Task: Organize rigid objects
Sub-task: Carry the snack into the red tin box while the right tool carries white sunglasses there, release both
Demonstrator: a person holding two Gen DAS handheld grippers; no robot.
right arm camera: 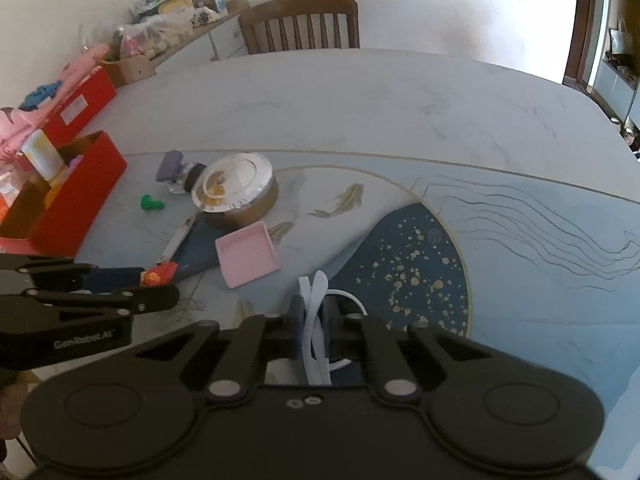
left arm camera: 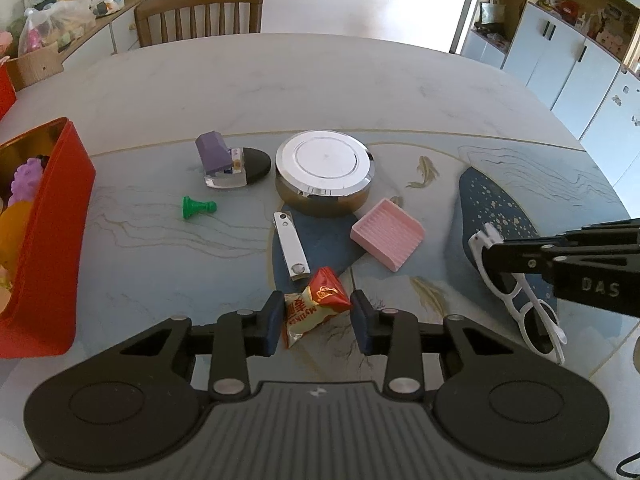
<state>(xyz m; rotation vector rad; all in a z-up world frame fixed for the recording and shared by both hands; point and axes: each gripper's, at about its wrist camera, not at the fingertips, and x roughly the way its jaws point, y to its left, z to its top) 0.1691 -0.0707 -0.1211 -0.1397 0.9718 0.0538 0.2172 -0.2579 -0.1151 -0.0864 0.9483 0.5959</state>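
Note:
My left gripper [left arm camera: 319,320] is shut on a red and gold snack packet [left arm camera: 316,304], its dark pads touching both sides of the wrapper just above the table. At the right, my right gripper [left arm camera: 490,248] is shut on white glasses [left arm camera: 532,312]; the right wrist view shows the folded white glasses [right arm camera: 313,300] pinched between the pads of the right gripper [right arm camera: 314,320]. On the table lie a round silver-lidded tin [left arm camera: 324,168], a pink ridged tray [left arm camera: 386,238], a nail clipper [left arm camera: 292,248], a green chess pawn [left arm camera: 196,207] and a purple-capped bottle [left arm camera: 224,162].
A red box [left arm camera: 44,240] holding colourful items stands at the left table edge, with a second red box [right arm camera: 80,100] behind it. A wooden chair [left arm camera: 200,12] is at the far side. A cluttered sideboard [left arm camera: 60,24] lies beyond on the left, white cabinets [left arm camera: 580,60] on the right.

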